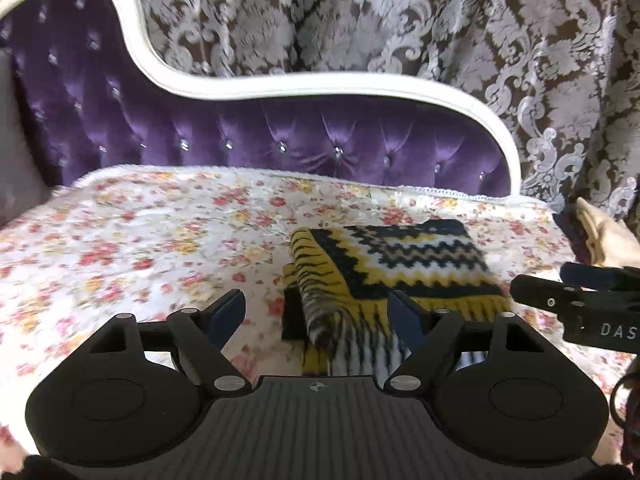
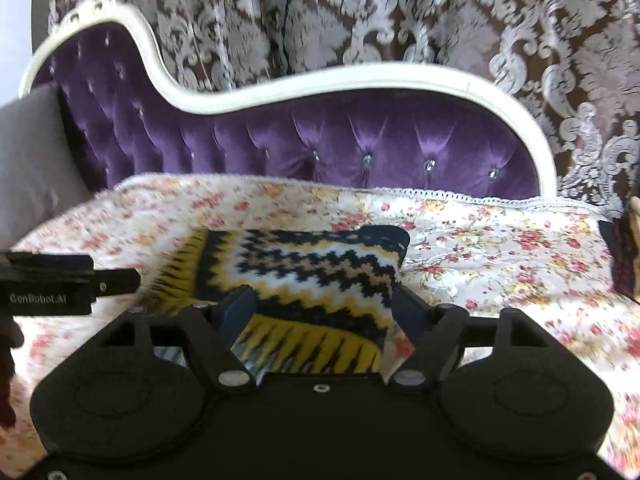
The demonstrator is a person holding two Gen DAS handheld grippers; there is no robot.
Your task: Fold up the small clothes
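Observation:
A small knit garment [image 1: 404, 264] with yellow, black and white zigzags lies folded on the floral cover [image 1: 140, 248] of a sofa. Its left edge is rolled up into a thick fringe. My left gripper [image 1: 316, 310] stands open over that rolled near-left edge, and its blue pads are clear of the cloth. In the right wrist view the same garment [image 2: 312, 268] fills the middle. My right gripper [image 2: 326, 310] is open wide above its near edge with nothing pinched. Each gripper shows in the other's view: the right gripper [image 1: 580, 300] at the right edge, the left gripper [image 2: 60, 284] at the left edge.
Behind the cover rises a purple tufted sofa back [image 1: 280, 148] with a white curved frame [image 1: 320, 88]. A brown and silver patterned curtain [image 1: 400, 20] hangs behind. A grey cushion [image 2: 28, 160] sits at the left. Beige cloth [image 1: 604, 236] and a dark cloth [image 2: 620, 264] lie at the right end.

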